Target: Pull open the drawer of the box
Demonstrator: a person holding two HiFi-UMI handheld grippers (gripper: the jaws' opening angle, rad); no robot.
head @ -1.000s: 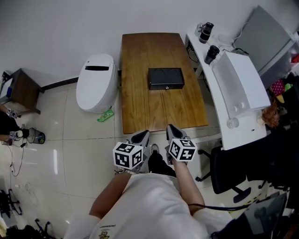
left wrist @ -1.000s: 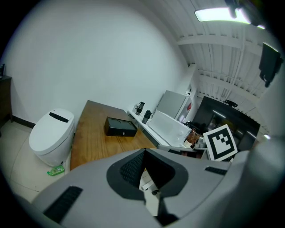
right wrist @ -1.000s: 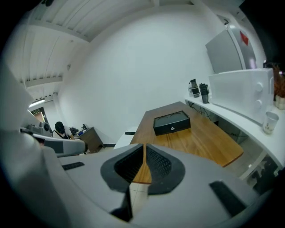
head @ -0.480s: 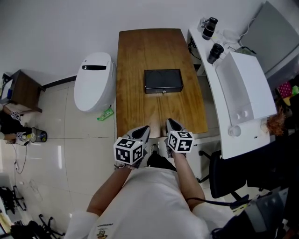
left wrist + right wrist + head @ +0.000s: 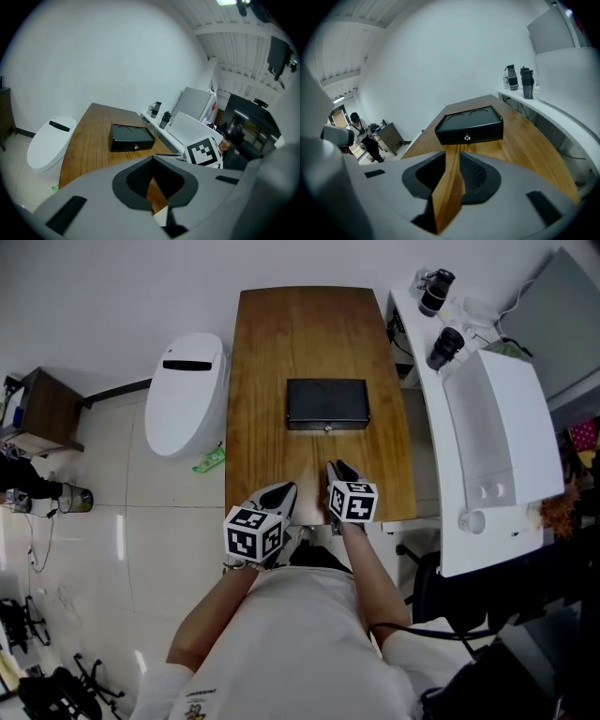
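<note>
Off the left edge of the surface [image 5: 272, 352] a white rounded bin [image 5: 183, 395] with a dark slot stands on the floor. My left gripper [image 5: 284, 491] hangs over the near edge, left of the middle. Its jaws are drawn together so that the tips meet, and they have hold of nothing.

The box [image 5: 327, 404] sits about midway between the left and right edges, well in from the near edge. It is low, black and rectangular, with two round outlines pressed into its top. Its long axis runs across the surface, parallel to the near edge. The drawer front faces that edge, toward me, and lies flush with the body. A small silver knob [image 5: 326, 428] sits in the middle of the front.

My right gripper [image 5: 337, 468] is over the surface just inside the near edge, in line with the knob and apart from the box. Its jaws stand only a narrow slit apart, and through the slit I see bare wood and nothing else.

Beyond the right edge runs a white desk [image 5: 487, 427], with two dark bottles [image 5: 446, 348] at its far end.
</note>
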